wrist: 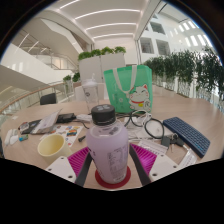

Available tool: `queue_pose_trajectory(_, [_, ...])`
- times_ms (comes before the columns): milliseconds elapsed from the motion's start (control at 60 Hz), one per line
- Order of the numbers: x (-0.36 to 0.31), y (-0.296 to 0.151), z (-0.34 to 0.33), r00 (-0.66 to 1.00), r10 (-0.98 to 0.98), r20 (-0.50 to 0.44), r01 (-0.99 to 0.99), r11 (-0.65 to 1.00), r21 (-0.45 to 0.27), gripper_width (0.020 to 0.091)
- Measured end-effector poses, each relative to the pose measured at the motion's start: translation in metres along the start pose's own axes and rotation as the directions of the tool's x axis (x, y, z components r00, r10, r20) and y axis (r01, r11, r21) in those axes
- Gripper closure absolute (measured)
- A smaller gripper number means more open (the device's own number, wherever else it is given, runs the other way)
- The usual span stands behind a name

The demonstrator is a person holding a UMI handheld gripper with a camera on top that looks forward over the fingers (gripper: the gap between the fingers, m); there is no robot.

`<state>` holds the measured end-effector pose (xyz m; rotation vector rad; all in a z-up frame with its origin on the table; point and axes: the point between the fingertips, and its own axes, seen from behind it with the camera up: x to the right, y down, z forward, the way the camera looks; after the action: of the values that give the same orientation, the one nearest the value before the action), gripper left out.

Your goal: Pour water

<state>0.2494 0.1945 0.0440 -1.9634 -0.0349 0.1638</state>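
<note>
Gripper view of a cluttered round tabletop in a bright atrium. A clear plastic bottle with a dark screw cap stands upright between the two fingers of the gripper, its base over a red circular coaster that shows beneath it. The magenta pads lie against the bottle's left and right walls with no visible gap at either side, so the claw is pinching the bottle at its lower body. Just to the left of the fingers sits a small pale yellow cup, open side up. Beyond the bottle stand a translucent plastic measuring jug and, to its right, a green carrier bag with handles, upright. To the right of the bottle lie a pair of dark-rimmed spectacles and, further right, a dark blue ribbed flat object resting at an angle on the table. Mixed small items, too indistinct to identify, are scattered on the left part of the table. Green potted plants line the background behind the table, with white curved balconies above.
</note>
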Motion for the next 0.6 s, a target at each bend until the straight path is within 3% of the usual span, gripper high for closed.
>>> queue_pose_trajectory(33, [0.001, -0.001, -0.005, 1.0, 0.007, -0.008, -0.007, 1.0, 0.007, 0.0273])
queue_pose_trajectory(167, [-0.003, -0.006, -0.04, 0.997, 0.055, -0.051, -0.056, 0.998, -0.009, 0.0277])
queue_pose_trajectory(367, [-0.035, 0.002, -0.137, 0.988, -0.021, -0.15, 0.006, 0.995, -0.095, 0.0278])
queue_pose_trajectory(600, [-0.1, -0.007, -0.27, 0.961, -0.044, -0.273, 0.018, 0.995, -0.096, 0.0284])
